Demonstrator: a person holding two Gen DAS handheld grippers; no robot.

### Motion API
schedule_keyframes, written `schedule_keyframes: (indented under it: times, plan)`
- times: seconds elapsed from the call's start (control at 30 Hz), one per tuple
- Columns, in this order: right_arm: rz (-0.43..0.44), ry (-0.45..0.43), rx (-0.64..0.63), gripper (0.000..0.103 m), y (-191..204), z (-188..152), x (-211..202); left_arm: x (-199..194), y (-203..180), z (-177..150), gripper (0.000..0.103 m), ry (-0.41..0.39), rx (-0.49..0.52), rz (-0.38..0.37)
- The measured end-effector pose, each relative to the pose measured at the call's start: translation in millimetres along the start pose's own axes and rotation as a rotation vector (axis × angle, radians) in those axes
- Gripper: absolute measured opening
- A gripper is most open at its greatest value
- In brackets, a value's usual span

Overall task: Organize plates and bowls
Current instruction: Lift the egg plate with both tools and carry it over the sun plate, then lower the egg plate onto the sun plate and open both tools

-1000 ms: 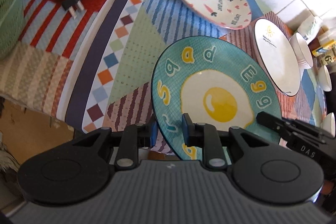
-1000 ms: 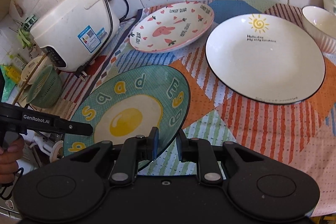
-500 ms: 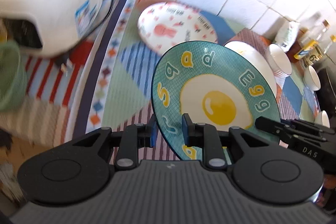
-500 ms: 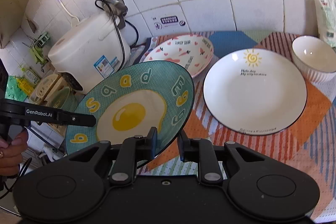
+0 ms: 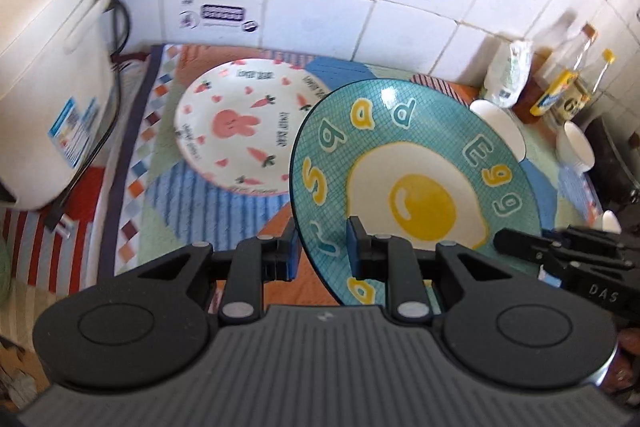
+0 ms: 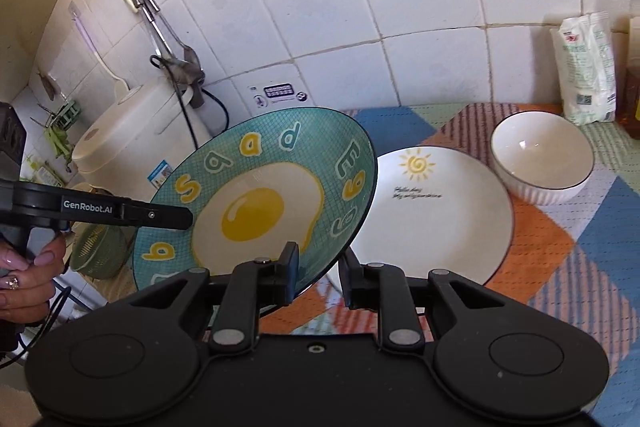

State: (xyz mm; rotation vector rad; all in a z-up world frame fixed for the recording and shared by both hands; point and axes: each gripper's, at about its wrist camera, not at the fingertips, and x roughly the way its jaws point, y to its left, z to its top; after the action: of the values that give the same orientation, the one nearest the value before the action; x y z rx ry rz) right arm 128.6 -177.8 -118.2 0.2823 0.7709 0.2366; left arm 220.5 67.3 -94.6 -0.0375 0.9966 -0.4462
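White-tiled wall behind, I have raised the egg plate (image 6: 256, 195) clear of the table's (image 6: 560, 239) patterned cloth, left gripper (image 5: 322, 255) and right gripper (image 6: 316, 273) fingers clamped on its rim, ready for stacking.

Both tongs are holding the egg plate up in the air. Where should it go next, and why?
Probably across and down onto the sun plate. The egg plate hangs tilted above the mat, pinched at its rim by the left tongs and right tongs; the sun plate lies bare just beside it.
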Motion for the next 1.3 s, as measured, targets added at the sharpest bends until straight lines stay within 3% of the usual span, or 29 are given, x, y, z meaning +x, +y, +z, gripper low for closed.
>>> schedule_keyframes:
  times: [0.3,0.63,0.83,1.0,1.3]
  plan:
    - [-0.005,0.009,0.014,0.027,-54,-1,7,46,-43,7,0.023,0.015,0.058,0.003]
    - [-0.006,0.042,0.068,0.027,-98,1,29,98,-55,17,0.022,0.084,0.03,-0.01]
    - [-0.019,0.094,0.073,0.027,-110,5,42,115,-50,16,0.023,0.147,-0.004,-0.013]
    - [-0.037,0.1,0.06,0.027,-109,9,48,111,-51,16,0.023,0.136,0.011,-0.003]
    - [-0.061,0.169,0.04,0.027,-111,16,58,122,-45,12,0.023,0.2,-0.045,-0.016]
